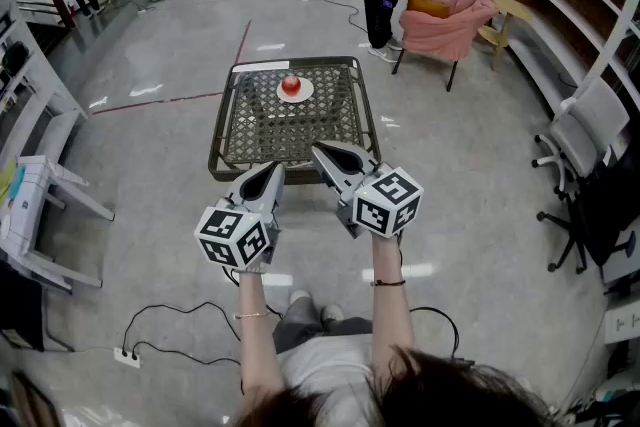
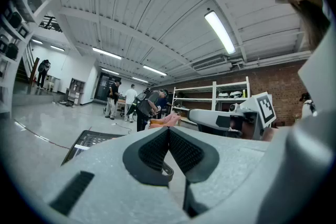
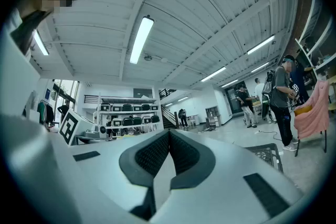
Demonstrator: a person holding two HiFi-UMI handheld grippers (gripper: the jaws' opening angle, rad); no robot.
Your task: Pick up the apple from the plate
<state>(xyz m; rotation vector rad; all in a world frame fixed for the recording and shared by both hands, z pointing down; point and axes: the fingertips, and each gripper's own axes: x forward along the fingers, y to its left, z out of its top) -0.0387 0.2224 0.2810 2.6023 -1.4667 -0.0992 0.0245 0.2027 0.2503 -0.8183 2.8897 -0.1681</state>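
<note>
A red, round apple (image 1: 290, 84) sits on a small white plate (image 1: 305, 96) near the far edge of a low desk (image 1: 250, 140), about midway across its width. The desk has a dark open-mesh top inside a raised metal rim with rounded corners. A flat white sheet (image 1: 259, 67) lies at the far left corner.

A person holds the left gripper (image 1: 272, 171) and the right gripper (image 1: 320, 151) side by side at the desk's near edge, both pointing towards the plate and well apart from the apple. Each has a smooth pale grey shell and carries a cube with black-and-white square markers at the rear. In the left gripper view, the dark, ribbed fingers (image 2: 154, 152) are pressed together at the tips with nothing between them. The right gripper view shows its fingers (image 3: 152, 155) closed the same way, also empty.

The mesh between the grippers and the plate is bare. Glossy grey floor (image 1: 150, 145), crossed by a red line (image 1: 160, 100), lies open to the desk's left and right. A chair draped in pink cloth (image 1: 450, 20) stands apart beyond the far right corner, and office chairs (image 1: 585, 165) line the right side. A black cable (image 1: 170, 325) loops on the floor near the person's feet.
</note>
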